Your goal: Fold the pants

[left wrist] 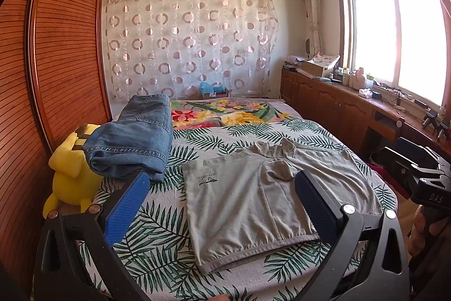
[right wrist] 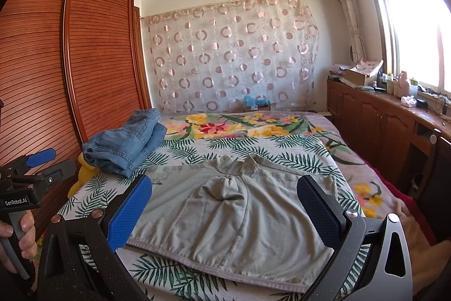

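Left wrist view. Left gripper with blue textured pads: jaws spread wide, nothing between them, held above the near edge of the bed. Left pad at 8 o'clock, right pad at 4 o'clock.

Grey cotton pants, partly folded, flat on the white bedsheet with green palm-leaf print, at frame centre. Waistband edge toward 6 o'clock; bunched fabric at the 12 o'clock end of the garment. Small dark printed logo near the garment's 10 o'clock corner.

Folded blue denim jeans at 10 o'clock, just beside the grey garment, apart from it. Yellow plush toy at 9 o'clock, touching the jeans stack at the bed edge. Floral blanket in red, yellow and green at 12 o'clock, beyond the palm-leaf sheet. Brown slatted wooden wardrobe door along the 9 to 11 o'clock side. Second device visible at 3 o'clock, handle held by a hand.

Right wrist view. Right gripper with blue textured pads: jaws fully parted, empty, above the near edge of the grey pants, one pad over each side of the garment. Contact with the fabric: cannot tell. Left gripper's handle at 8 o'clock, gripped by a hand; its blue-tipped fingers separated.
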`<state>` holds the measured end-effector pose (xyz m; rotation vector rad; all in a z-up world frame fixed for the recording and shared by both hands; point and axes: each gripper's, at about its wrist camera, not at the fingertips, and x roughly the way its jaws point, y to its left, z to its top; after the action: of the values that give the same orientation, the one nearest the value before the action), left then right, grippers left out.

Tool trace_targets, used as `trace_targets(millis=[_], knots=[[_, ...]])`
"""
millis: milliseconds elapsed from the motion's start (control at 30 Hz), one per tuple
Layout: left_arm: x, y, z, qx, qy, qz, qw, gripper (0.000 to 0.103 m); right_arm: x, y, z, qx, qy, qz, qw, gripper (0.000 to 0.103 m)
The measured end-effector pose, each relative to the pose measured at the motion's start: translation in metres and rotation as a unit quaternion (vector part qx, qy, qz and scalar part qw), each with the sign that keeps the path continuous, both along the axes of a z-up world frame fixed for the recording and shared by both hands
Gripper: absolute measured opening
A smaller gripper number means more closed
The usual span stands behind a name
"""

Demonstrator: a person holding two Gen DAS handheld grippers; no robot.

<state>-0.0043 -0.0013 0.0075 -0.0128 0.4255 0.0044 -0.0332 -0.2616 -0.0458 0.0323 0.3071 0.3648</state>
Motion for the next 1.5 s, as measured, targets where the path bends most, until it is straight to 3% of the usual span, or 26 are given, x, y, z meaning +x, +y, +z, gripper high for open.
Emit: trace_targets(millis=[1233, 1500], knots=[[-0.001, 0.0, 0.0, -0.001, -0.001, 0.0, 1.0, 0.103, 0.0, -0.003, 0.0, 0.001, -0.001, -0.002, 1.0, 0.103], [0.002, 0.0, -0.011, -0.005, 0.007, 0.001, 1.0, 0.103, 0.002, -0.004, -0.004, 0.0, 0.003, -0.003, 1.0, 0.103]])
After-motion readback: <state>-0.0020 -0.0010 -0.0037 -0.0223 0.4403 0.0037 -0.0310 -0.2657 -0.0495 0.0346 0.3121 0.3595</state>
